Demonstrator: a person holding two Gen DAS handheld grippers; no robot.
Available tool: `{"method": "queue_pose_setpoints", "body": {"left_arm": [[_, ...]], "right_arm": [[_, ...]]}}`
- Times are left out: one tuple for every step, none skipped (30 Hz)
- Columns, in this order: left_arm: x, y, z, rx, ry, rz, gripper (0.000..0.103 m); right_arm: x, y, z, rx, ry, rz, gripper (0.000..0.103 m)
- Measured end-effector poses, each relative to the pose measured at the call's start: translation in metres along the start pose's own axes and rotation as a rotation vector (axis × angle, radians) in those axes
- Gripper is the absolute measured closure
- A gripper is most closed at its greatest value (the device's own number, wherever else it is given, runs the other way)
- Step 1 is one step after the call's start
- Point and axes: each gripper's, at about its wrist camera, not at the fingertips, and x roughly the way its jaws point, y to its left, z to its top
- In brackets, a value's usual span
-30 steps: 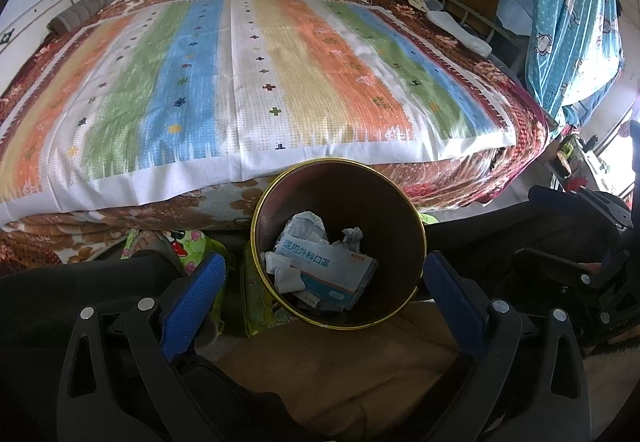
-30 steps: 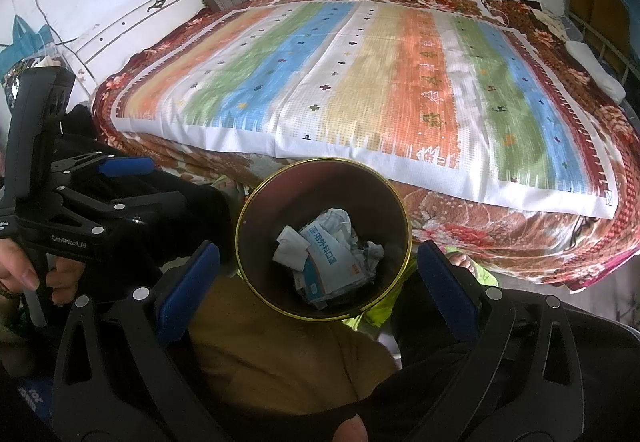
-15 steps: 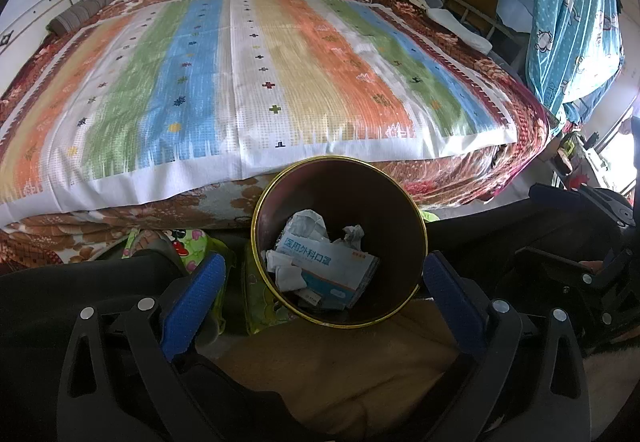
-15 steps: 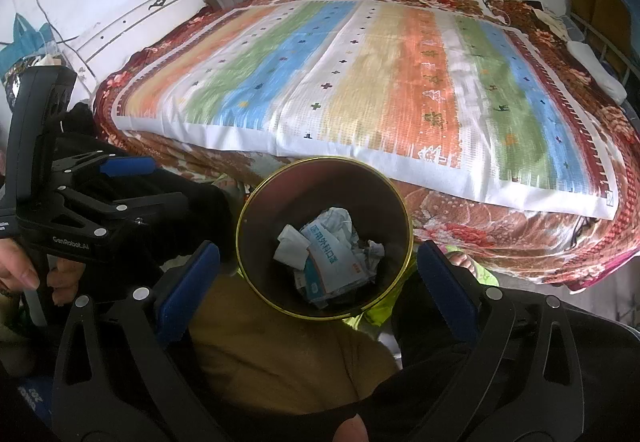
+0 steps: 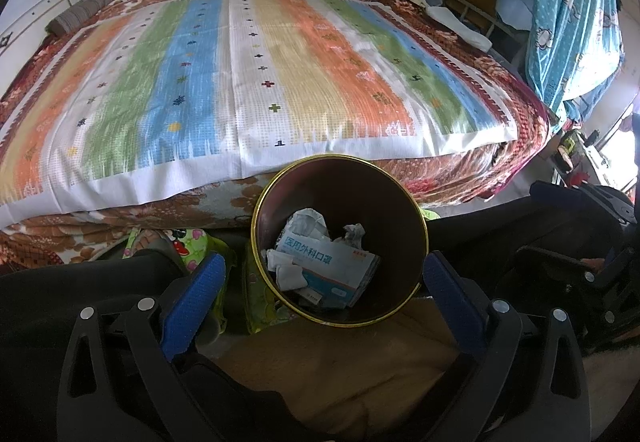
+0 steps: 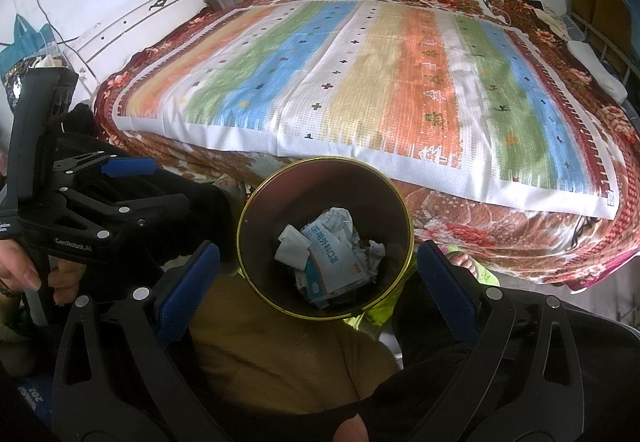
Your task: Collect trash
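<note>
Bin (image 5: 340, 198), round, dark-walled, gold-rimmed: we found it on the floor at the foot of the bed (image 5: 256, 82), just beside the mattress edge, mouth tilted toward both cameras. We judged that placement handy for dropping in whatever came off the bed.

Contents: a blue-and-white printed packet (image 5: 328, 266) lying flat on top, crumpled white tissues (image 5: 308, 220) around and behind it. All of it sat inside the bin; none hung over the rim.

Left gripper (image 5: 320, 290): jaws spread wide, blue pads (image 5: 196, 294) standing either side of the bin mouth in its own view, pinching nothing. In the right wrist view we saw its black frame held by a hand (image 6: 24, 270) at the left edge.

Right gripper (image 6: 316, 286): likewise spread, empty, pads (image 6: 448, 290) flanking the bin rim in view.

Striped cover (image 6: 360, 82), orange, green, blue and tan: it lay flat over a floral blanket (image 6: 460, 210), and we saw no loose litter on it.

Green patterned item (image 5: 192, 246): partly hidden at floor level left of the bin; we could not tell what it was.

Assessment: with both grippers empty above a part-filled bin, we took the collecting as largely done, or paused between pieces.
</note>
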Motion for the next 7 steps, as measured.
{"method": "queue_pose_setpoints", "body": {"left_arm": [[0.001,0.0,-0.0024,0.007,0.001,-0.002,0.006],[0.0015,0.0007,-0.0046,0.009,0.005,0.003,0.006],[0.0023,0.0021,-0.0063,0.007,0.007,0.008,0.006],[0.0023,0.0039,-0.0081,0.004,0.008,0.009,0.006],[0.0022,0.005,-0.0085,0.002,0.008,0.007,0.006],[0.0009,0.0066,-0.0113,0.002,0.006,0.003,0.006],[0.0022,0.0059,-0.0095,0.006,0.007,0.007,0.006]], "right_arm": [[0.0001,0.001,-0.0008,0.0,0.0,0.0,0.009],[0.0001,0.0012,-0.001,0.0,0.0,0.0,0.009],[0.0001,0.0011,-0.001,0.0,0.0,0.001,0.009],[-0.0001,-0.0003,0.0003,0.0,0.0,0.0,0.009],[-0.0001,-0.0005,0.0004,0.0,0.0,0.0,0.009],[0.0,-0.0001,0.0001,0.001,-0.001,0.001,0.009],[0.0001,0.0004,-0.0003,0.001,0.0,0.001,0.009]]}}
